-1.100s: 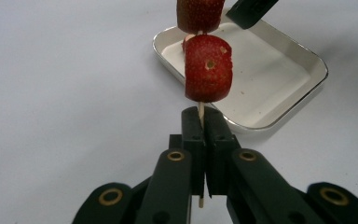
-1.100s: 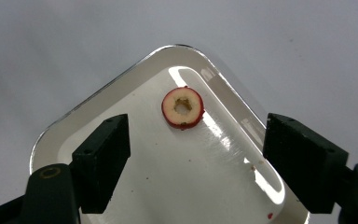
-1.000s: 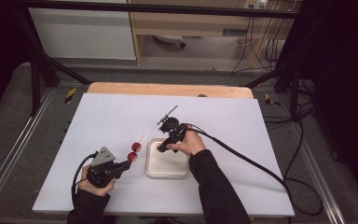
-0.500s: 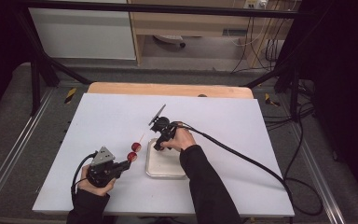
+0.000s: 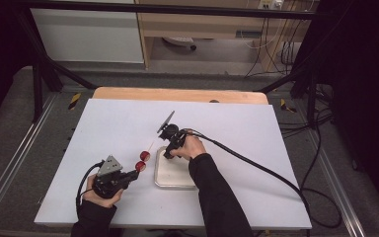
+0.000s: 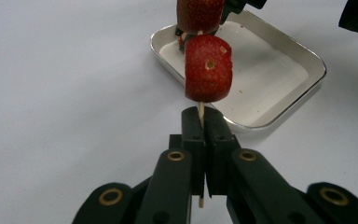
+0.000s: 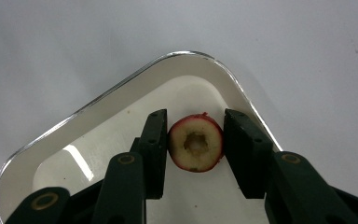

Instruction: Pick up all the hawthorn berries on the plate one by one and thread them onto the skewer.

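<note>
Jaws on your right gripper [image 7: 196, 147] stand either side of a cored fruit slice [image 7: 196, 143] in the corner of the metal tray [image 7: 98, 107]: one jaw touches its rim, the other is a sliver off, so they are closing but not yet pinching. A second ago that gripper was farther back over the desk [image 5: 103, 128]; it has since swung down to the tray's far-left corner, which suggests the next piece is about to be picked.

Your left gripper [image 6: 204, 154] has its jaws pressed together on the bare end of a thin wooden skewer [image 6: 200, 112], holding it where it was a second ago, at the tray's left edge. Two red fruit pieces [image 6: 208, 69] are already threaded on it, one just above the jaws and a second [image 6: 199, 14] farther up the stick, its tip pointing toward your right hand [image 5: 190, 147].

Judged from this, two pieces are on and a third is being taken; squeeze gently, since the hollow slice looks soft.
</note>
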The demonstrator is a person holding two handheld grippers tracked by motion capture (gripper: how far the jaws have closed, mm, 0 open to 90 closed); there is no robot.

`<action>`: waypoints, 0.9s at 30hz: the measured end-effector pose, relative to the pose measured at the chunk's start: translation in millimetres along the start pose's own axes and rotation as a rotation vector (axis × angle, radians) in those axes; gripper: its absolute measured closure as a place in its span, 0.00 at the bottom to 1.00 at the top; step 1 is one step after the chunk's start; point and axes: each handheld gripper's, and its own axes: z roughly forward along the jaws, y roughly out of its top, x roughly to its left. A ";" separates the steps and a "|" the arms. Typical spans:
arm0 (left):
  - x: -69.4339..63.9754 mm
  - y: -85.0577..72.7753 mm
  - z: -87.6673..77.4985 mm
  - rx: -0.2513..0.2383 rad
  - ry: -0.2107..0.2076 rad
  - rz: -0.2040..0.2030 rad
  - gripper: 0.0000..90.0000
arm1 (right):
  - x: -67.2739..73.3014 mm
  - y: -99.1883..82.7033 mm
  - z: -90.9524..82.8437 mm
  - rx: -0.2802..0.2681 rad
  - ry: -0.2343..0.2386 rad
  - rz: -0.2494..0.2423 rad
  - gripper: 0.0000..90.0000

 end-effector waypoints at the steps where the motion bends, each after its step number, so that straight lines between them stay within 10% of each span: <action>1: 0.0 0.0 -0.1 0.000 0.000 0.001 0.98 | 0.1 -0.1 -0.2 0.001 0.000 0.002 0.68; 12: -3.3 1.2 -2.1 -0.016 0.000 0.002 0.98 | 7.3 -5.4 -37.8 -0.116 0.009 0.090 0.69; 27: -20.4 6.3 -3.9 -0.057 -0.014 -0.009 0.98 | 22.1 -72.9 -93.0 -0.617 0.121 0.344 0.69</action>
